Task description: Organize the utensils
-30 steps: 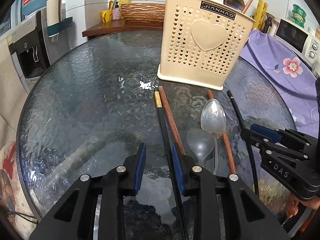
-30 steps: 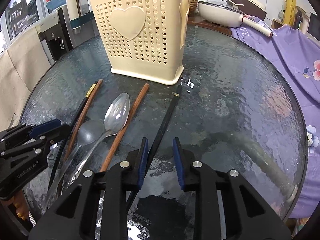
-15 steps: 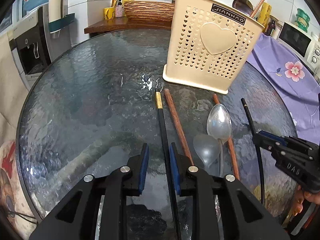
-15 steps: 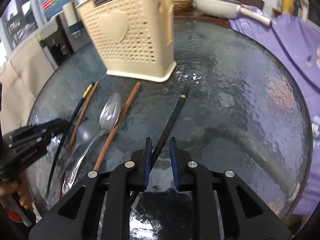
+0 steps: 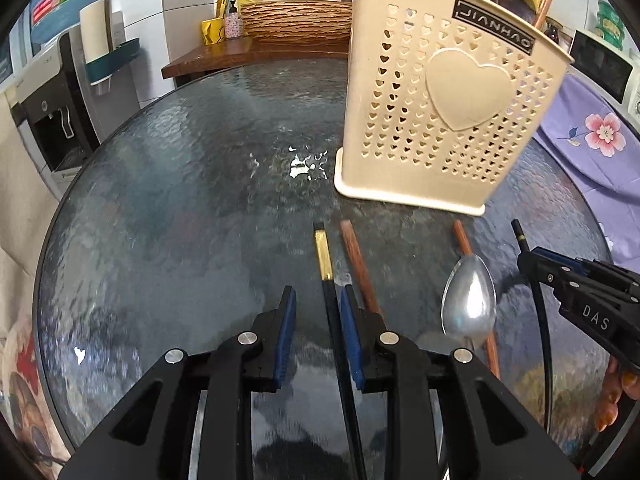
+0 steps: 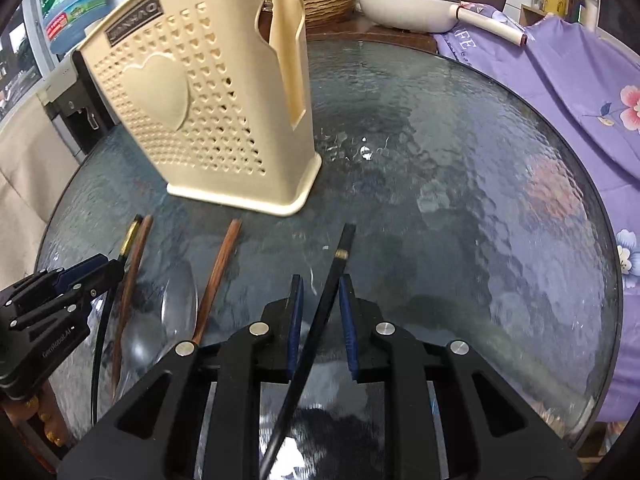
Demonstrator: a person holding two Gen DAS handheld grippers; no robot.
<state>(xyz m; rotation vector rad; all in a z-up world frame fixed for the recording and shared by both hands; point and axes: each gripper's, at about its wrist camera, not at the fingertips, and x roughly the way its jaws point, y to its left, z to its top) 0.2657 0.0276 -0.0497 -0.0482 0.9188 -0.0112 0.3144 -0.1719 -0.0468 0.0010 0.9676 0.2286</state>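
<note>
A cream utensil holder with heart holes stands on the round glass table; it also shows in the right wrist view. My left gripper straddles a black chopstick with a gold band, jaws narrow but a gap still shows. My right gripper straddles a second black chopstick the same way. Brown chopsticks and steel spoons lie between the grippers.
A purple flowered cloth covers furniture at the table's right. A white pan and a wicker basket sit on a wooden counter behind. A water dispenser stands at the left.
Both grippers have moved forward along their black chopsticks toward the holder, and their jaws have narrowed around them. The spoons and brown chopsticks have stayed put.
</note>
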